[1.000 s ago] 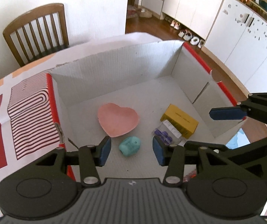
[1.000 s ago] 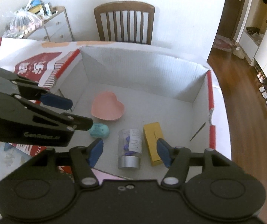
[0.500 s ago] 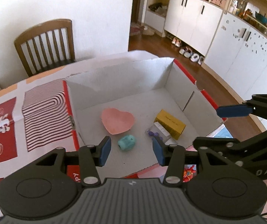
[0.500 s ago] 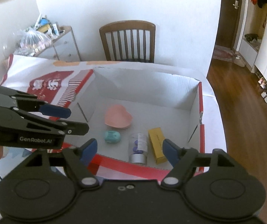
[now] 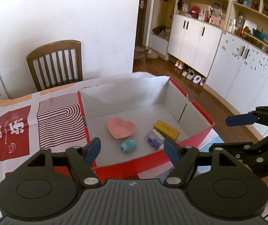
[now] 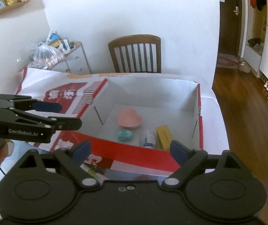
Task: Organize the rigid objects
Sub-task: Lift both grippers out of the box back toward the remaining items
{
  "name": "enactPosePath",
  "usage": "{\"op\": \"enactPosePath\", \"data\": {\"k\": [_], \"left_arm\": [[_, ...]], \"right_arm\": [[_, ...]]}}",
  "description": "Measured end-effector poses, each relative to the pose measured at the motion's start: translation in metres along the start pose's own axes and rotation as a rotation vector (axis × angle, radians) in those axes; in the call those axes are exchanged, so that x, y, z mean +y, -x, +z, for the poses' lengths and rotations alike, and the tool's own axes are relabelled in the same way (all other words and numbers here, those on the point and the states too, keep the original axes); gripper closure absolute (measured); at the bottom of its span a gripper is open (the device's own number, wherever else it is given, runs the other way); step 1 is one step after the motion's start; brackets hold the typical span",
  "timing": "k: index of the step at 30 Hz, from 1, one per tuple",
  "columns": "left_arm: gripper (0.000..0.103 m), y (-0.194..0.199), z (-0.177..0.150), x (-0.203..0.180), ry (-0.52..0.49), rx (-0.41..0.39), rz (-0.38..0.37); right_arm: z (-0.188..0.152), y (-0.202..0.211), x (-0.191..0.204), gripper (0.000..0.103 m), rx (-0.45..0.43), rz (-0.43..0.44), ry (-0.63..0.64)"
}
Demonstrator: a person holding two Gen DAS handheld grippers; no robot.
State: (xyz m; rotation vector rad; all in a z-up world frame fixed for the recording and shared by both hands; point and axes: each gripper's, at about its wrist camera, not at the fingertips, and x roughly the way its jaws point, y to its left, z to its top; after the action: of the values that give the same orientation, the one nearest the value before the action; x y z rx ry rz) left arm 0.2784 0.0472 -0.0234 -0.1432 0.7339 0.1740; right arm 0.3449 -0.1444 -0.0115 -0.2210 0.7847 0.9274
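Observation:
An open red and white cardboard box (image 5: 126, 97) (image 6: 152, 90) holds a pink heart-shaped dish (image 5: 121, 127) (image 6: 129, 119), a teal toy (image 5: 129, 145) (image 6: 124, 135), a clear jar with purple pieces (image 5: 154, 138) (image 6: 149, 136) lying on its side and a yellow carton (image 5: 166, 130) (image 6: 164, 136). My left gripper (image 5: 132, 150) is open and empty, above and in front of the box's near wall. My right gripper (image 6: 131, 151) is open and empty, also above and before the near wall. Each gripper shows in the other's view.
The box's red-patterned flap (image 5: 57, 120) lies flat to the left on the table. A wooden chair (image 5: 56, 63) (image 6: 135, 53) stands behind the table. White cabinets (image 5: 199, 45) and wood floor (image 6: 246, 112) are to the right. A drawer unit (image 6: 72, 60) with bags stands at the left.
Both grippers have pulled up and back out of the box, and both have opened wider. The objects inside lie where they were.

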Motion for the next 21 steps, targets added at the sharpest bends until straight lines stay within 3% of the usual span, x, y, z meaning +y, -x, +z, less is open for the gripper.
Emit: {"op": "enactPosePath", "data": {"k": [6,11,17,21], "left_arm": [[0.025,0.020,-0.013,0.001,0.017,-0.066,0.019],[0.023,0.032,-0.030,0.002,0.026,-0.102,0.033],[0.005,0.037,-0.055,0.007,0.060,-0.135,0.054],[0.003,0.032,-0.071,0.012,0.101,-0.117,0.032]], "right_arm": [[-0.014,0.020,0.008,0.000,-0.062,0.039,0.012],[-0.031,0.030,0.017,0.000,-0.093,0.035,0.044],[-0.056,0.031,0.020,0.000,-0.061,0.032,0.041],[-0.076,0.027,0.024,0.000,-0.028,0.017,0.047]]}}
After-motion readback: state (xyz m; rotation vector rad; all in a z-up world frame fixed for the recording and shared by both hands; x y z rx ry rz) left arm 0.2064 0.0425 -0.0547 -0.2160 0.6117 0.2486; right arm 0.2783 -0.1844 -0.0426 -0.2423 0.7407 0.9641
